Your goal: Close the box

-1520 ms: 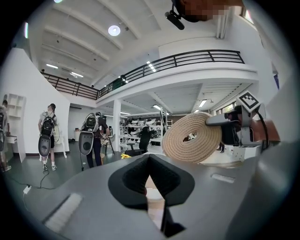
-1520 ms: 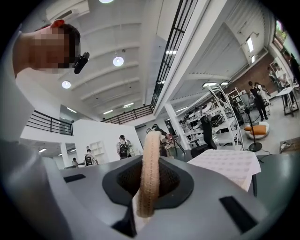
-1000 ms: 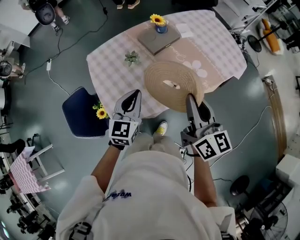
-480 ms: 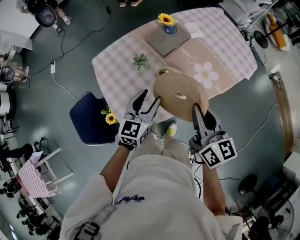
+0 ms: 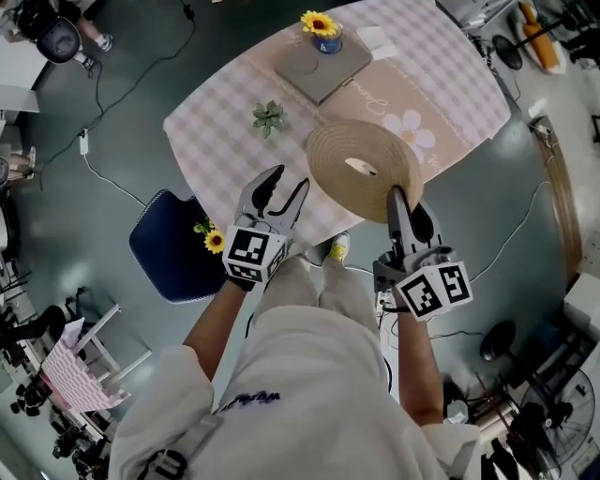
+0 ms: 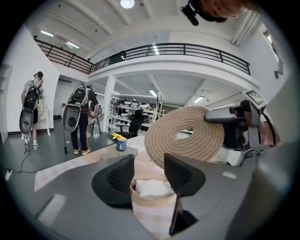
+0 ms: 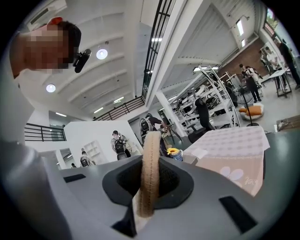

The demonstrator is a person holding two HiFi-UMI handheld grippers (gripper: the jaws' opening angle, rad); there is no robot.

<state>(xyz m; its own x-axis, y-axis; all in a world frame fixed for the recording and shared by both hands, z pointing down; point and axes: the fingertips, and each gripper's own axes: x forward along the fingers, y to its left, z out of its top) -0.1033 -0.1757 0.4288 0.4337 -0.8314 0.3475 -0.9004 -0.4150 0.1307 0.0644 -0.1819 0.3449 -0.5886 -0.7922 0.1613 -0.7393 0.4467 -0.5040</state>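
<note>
Against the frame of a second ago: fingers of the left gripper (image 5: pixel 286 183), then shut, now spread wide, having just been opening. Both grippers lower and closer to the oval surface (image 5: pixel 211 131), covered in pink-and-white checked cloth.

In the left gripper view, formerly nothing in the gap. Now frames a pale checked cylindrical box (image 6: pixel 152 208), open-topped, with white folded material inside. Pads not pressing on it.

Right gripper (image 5: pixel 401 199): unchanged, fingers narrow and clamped on the rim of the round tan lid of coiled rope (image 5: pixel 337 155). Holds it above the near edge of the surface, just right of the left gripper.

Edge-on in the right gripper view: a thin stitched band running upright between the fingers. Lid texture: concentric ribbed coils, matte fibre, a small gap at centre.

Further back on the surface: a flat grey slab (image 5: pixel 323 67) bearing a blue pot with a yellow sunflower (image 5: pixel 322 26), and a small green plant (image 5: pixel 269 116).

Beside the surface: a dark blue seat (image 5: pixel 169 248).
</note>
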